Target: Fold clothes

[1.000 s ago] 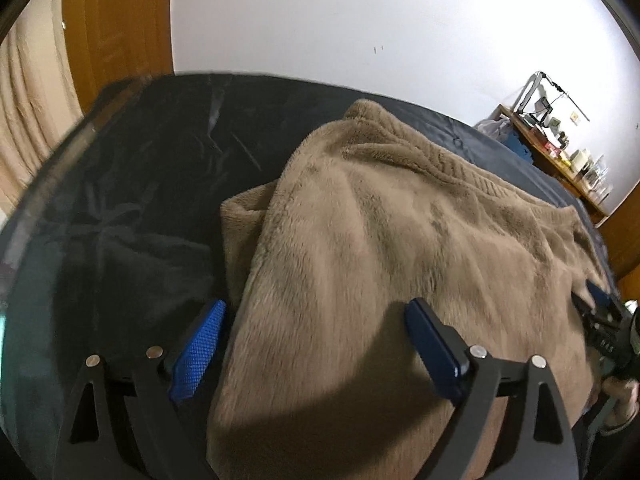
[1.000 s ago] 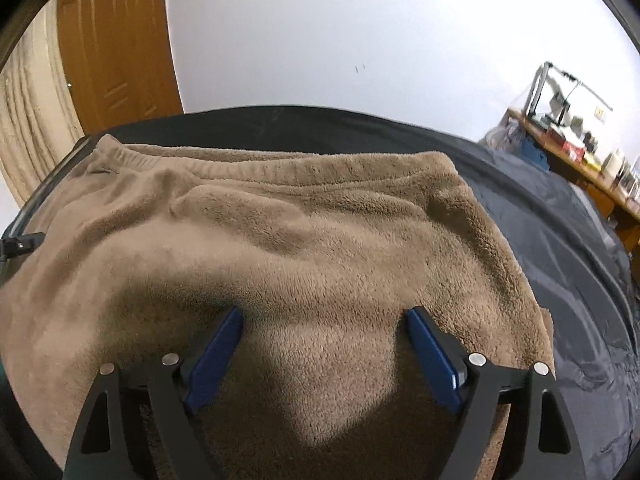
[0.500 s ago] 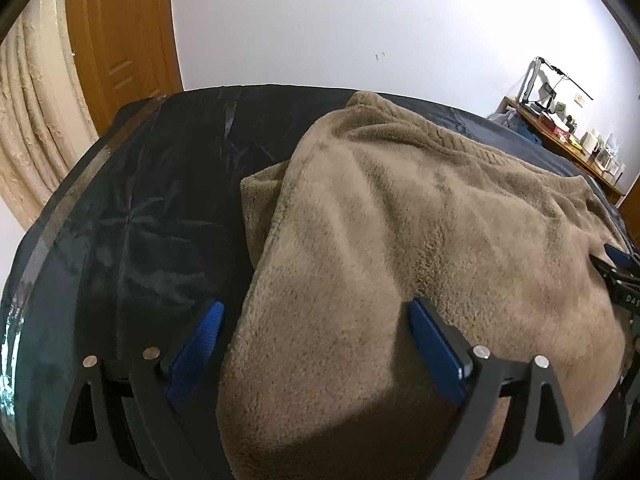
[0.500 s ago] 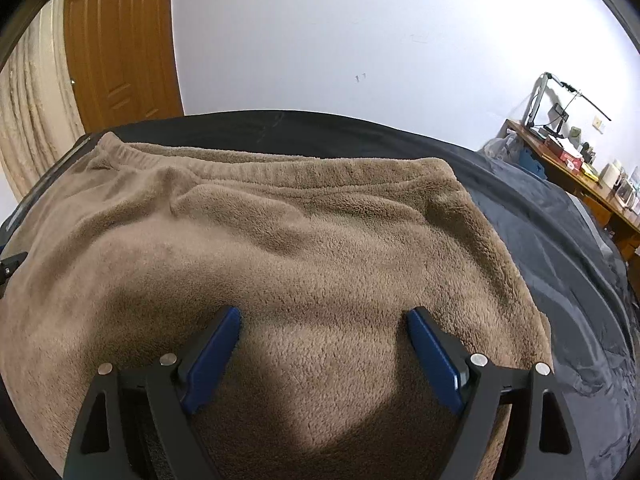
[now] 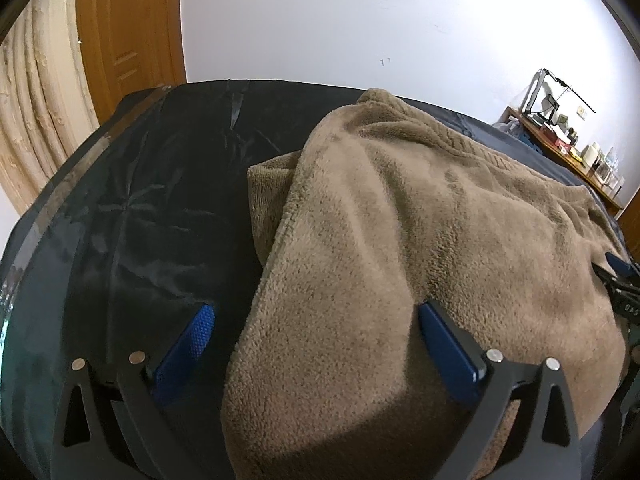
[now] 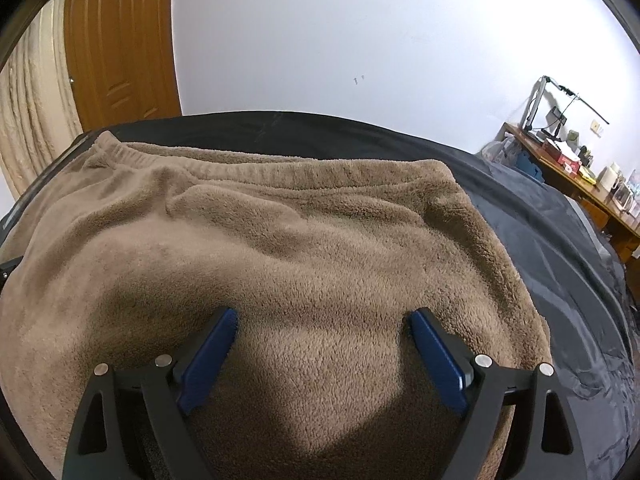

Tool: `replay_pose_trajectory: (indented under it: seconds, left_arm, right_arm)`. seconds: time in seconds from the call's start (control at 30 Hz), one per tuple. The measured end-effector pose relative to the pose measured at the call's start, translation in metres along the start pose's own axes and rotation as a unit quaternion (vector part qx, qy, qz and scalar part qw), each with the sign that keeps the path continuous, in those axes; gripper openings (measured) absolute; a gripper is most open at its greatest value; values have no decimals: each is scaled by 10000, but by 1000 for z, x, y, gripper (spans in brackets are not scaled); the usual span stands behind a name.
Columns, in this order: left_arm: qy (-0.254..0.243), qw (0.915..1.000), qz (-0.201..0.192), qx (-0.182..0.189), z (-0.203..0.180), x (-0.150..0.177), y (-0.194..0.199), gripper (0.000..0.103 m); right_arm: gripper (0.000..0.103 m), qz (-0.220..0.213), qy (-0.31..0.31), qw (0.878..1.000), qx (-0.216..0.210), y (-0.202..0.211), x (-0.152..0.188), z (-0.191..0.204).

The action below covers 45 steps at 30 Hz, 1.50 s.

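Observation:
A brown fleece garment [image 5: 420, 248] lies spread on a dark sheet [image 5: 132, 208], with its ribbed waistband at the far edge [image 6: 280, 168]. My left gripper [image 5: 316, 320] is open over the garment's near left edge, its right finger against the fleece. My right gripper [image 6: 320, 324] is open over the garment's [image 6: 304, 240] near edge, both fingers resting on the fleece. The right gripper also shows at the right edge of the left wrist view [image 5: 618, 276]. Neither gripper holds anything.
A dark sheet [image 6: 560, 248] covers the bed. A wooden door [image 5: 128, 40] and beige curtain [image 5: 32, 112] stand at the far left. A wooden desk [image 6: 576, 184] with a lamp and small items stands at the far right by the white wall.
Both grippers have drawn back and risen a little from the garment, showing more wall and door. The garment lies as before. Both stay open.

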<state>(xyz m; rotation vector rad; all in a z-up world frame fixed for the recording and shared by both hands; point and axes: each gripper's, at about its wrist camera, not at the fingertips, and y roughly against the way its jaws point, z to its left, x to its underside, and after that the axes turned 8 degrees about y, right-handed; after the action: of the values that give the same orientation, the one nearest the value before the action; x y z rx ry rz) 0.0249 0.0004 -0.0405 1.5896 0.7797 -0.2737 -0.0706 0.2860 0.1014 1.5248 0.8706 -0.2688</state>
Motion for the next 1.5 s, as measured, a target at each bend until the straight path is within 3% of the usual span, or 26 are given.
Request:
replay_pose_trajectory:
  seconds: [1.0, 1.23, 1.37, 1.5]
  left_arm:
    - [133, 9999, -6, -3, 6, 3, 2, 102]
    - [163, 9999, 18, 48, 9, 1, 3, 102]
    - [24, 9998, -184, -19, 5, 4, 13, 102]
    - [-367, 9985, -329, -239, -6, 8, 16, 102]
  right_arm:
    - [91, -33, 38, 9999, 139, 6, 1, 4]
    - [91, 31, -373, 9988, 329, 33, -1, 10]
    - [91, -188, -523, 9984, 66, 58, 7, 23]
    - [91, 168, -162, 9995, 228, 47, 20, 36]
